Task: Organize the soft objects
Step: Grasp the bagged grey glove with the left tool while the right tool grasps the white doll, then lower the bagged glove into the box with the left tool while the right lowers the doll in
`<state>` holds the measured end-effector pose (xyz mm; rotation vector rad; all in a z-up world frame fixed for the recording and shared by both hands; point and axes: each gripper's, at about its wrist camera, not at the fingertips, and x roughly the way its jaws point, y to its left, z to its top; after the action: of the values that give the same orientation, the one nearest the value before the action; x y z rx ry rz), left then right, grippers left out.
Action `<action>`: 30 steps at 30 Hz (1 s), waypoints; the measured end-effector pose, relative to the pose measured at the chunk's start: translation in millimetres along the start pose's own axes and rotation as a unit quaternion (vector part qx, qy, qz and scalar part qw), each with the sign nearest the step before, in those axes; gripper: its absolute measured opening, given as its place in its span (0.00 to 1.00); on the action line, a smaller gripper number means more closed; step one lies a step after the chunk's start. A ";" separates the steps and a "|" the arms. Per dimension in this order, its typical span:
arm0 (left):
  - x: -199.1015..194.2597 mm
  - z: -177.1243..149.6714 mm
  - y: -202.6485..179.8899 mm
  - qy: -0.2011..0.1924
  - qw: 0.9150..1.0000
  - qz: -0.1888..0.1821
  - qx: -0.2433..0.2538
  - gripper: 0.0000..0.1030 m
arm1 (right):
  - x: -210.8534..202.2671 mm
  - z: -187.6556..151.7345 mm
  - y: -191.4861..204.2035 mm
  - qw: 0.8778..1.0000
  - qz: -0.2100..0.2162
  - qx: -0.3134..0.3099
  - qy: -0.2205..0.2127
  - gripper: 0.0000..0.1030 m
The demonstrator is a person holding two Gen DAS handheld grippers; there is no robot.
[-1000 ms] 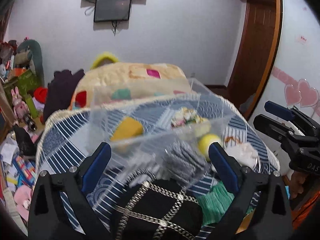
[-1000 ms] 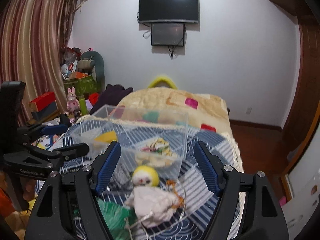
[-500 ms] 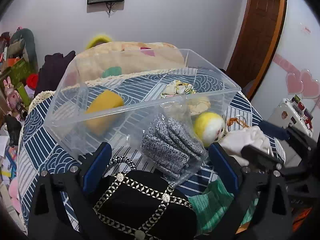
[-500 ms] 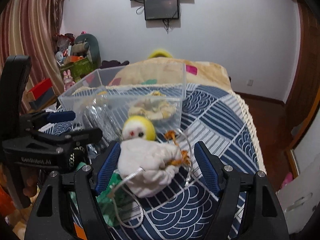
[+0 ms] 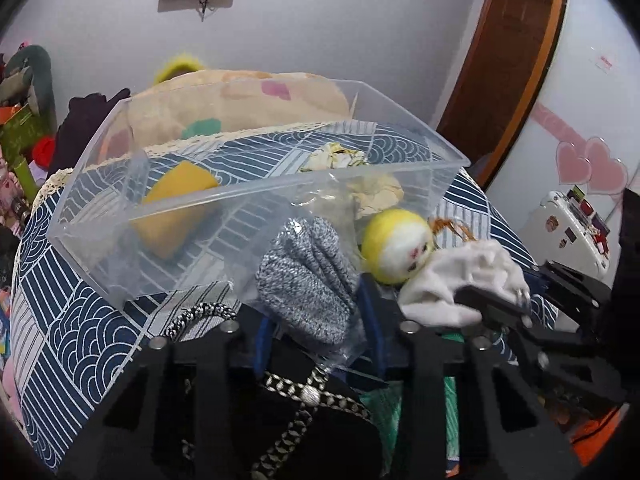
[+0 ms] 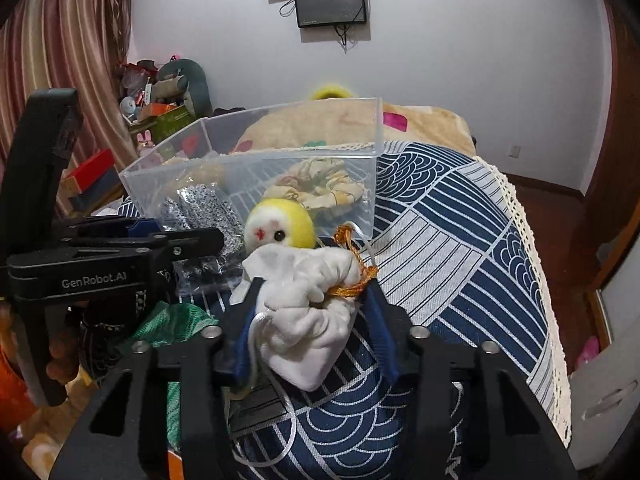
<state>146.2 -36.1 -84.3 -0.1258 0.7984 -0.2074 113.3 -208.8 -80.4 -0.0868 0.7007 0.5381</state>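
Grippers both clamp: left gripper holds bagged grey knit, right gripper the white doll; lift clear over the bin rim.

The left gripper reaches forward low over the near edge of the bed, its blue-padded fingers drawn in close on the bagged grey knit. The right gripper points the same way beside it, fingers pressed against both sides of the white pouch. The person's left hand wraps that gripper's handle.
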 end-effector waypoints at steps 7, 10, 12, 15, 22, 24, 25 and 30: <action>-19.7 -4.4 -1.5 -0.018 1.000 0.000 0.007 0.26 | -6.3 0.7 -0.8 1.000 -0.001 0.004 -0.008 0.23; -28.3 -3.9 -0.9 -0.026 1.000 0.001 0.008 0.26 | -15.1 3.1 2.4 1.000 -0.007 -0.001 -0.023 0.22; -33.1 -3.0 -0.1 -0.031 0.999 0.002 0.008 0.26 | -22.1 6.8 3.2 0.999 -0.010 -0.005 -0.037 0.22; -42.6 -1.1 0.7 -0.042 0.999 0.001 0.007 0.26 | -31.3 13.1 4.8 0.998 -0.015 -0.010 -0.055 0.22; -65.4 5.3 4.5 -0.070 0.997 0.011 0.012 0.26 | -44.4 30.8 2.1 0.996 -0.017 -0.009 -0.087 0.22; -71.8 7.5 5.9 -0.078 0.997 0.014 0.012 0.26 | -47.2 37.4 1.4 0.995 -0.014 -0.007 -0.097 0.22; -75.2 8.9 6.5 -0.083 0.996 0.017 0.012 0.26 | -47.9 39.7 2.0 0.995 -0.014 -0.007 -0.102 0.22; -91.2 19.7 10.7 -0.107 0.994 0.025 0.011 0.26 | -52.2 55.2 6.9 0.992 -0.011 -0.010 -0.126 0.22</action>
<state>100.0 -3.9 -9.2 -0.1056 0.5860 -0.1519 109.3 -212.0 -4.3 -0.0450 0.4467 0.5241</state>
